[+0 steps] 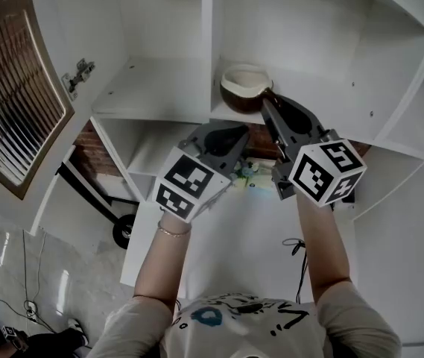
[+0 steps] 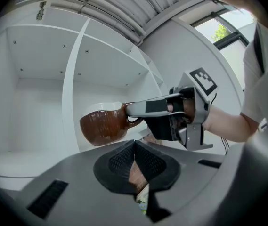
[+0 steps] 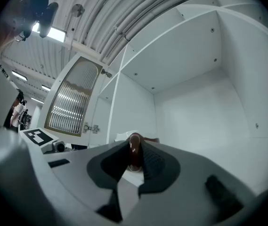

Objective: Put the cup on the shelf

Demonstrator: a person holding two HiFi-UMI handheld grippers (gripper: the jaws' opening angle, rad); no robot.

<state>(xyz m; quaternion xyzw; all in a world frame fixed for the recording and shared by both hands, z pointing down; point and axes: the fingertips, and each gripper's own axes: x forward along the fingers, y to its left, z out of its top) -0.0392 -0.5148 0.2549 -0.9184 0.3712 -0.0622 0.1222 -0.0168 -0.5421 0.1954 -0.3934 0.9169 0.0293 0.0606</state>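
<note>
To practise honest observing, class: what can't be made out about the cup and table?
Whether the cup base touches the shelf: head view, its own rim hides it.
Cup body: right gripper view, right gripper hides all but the handle.
Small items on table: head view, left gripper covers most.

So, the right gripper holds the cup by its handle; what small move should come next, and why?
Probably ease the cup deeper over the shelf before letting go: the right gripper pinches its handle, and the cup is close to the shelf's front edge.
</note>
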